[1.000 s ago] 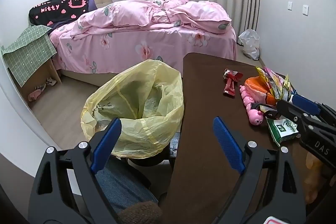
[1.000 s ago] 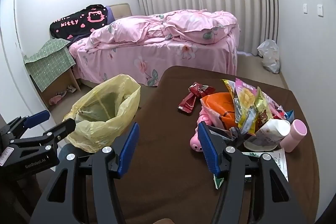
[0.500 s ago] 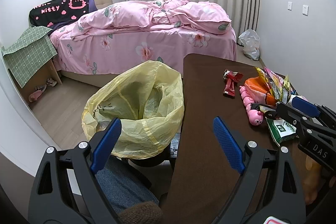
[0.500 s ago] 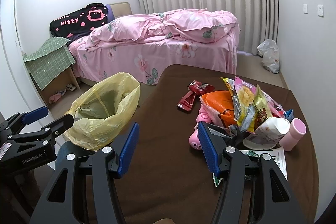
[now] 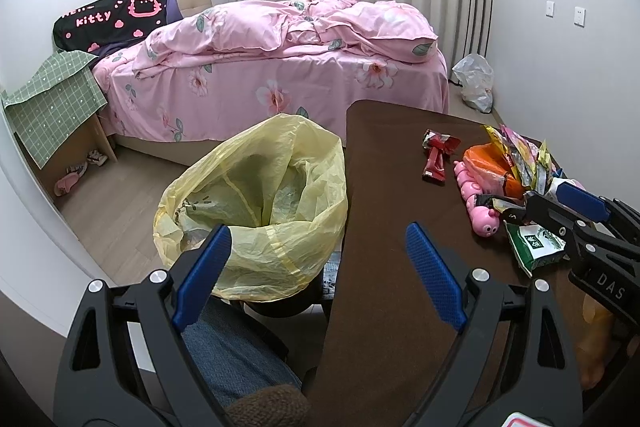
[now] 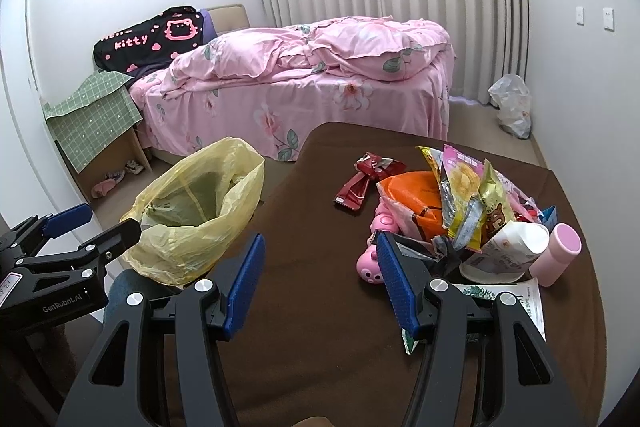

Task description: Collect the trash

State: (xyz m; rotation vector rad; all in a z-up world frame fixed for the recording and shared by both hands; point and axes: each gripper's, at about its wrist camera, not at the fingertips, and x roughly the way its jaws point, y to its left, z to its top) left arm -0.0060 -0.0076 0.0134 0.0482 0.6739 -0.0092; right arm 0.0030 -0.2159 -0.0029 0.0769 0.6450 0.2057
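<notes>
Crumpled snack wrappers [image 6: 464, 195], orange, yellow and pink, lie heaped on the brown table's [image 6: 320, 307] right side, a red wrapper [image 6: 360, 179] apart. Yellow trash bag [image 5: 256, 203] gapes beside the table. Left gripper [image 5: 316, 279] and right gripper [image 6: 320, 279] both spread, empty.

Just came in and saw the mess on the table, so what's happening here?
A person is clearing trash with a handheld gripper in each hand. The left gripper and the right gripper are both open and empty, hovering over the brown table. A yellow trash bag stands open beside the table. Snack wrappers, a red wrapper, a pink toy and a pink bottle lie on the table, none picked up.
</notes>
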